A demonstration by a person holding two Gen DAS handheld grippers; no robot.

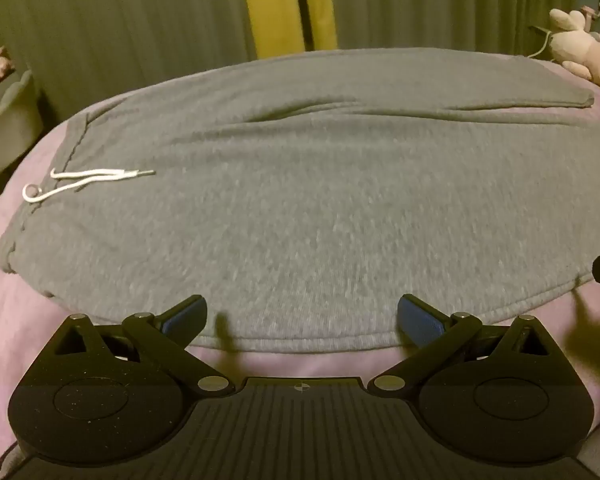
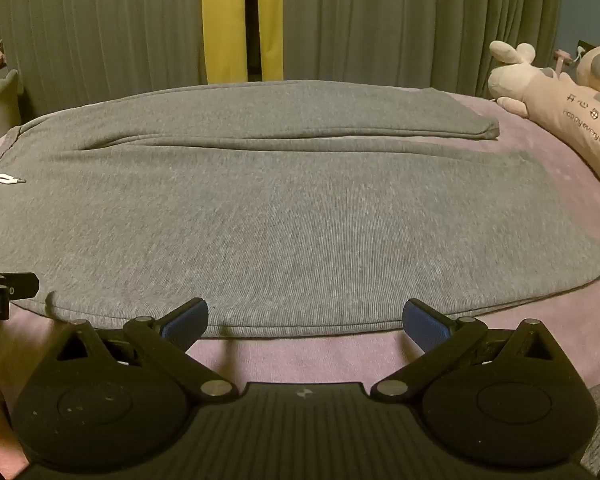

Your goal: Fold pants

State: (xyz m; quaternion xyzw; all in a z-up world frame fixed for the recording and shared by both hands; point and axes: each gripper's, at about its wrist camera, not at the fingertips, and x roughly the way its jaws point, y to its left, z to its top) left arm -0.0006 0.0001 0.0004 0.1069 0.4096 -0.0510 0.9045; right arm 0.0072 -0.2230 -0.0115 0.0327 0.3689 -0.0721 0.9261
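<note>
Both grippers' jaws gape just short of the pants (image 1: 300, 208) hem.

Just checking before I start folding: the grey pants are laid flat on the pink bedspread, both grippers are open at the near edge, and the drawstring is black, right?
Not quite: the drawstring is white, as the left wrist view shows. The rest holds: the grey pants lie flat on the pink bedspread, with the left gripper and right gripper open at the near edge.
</note>
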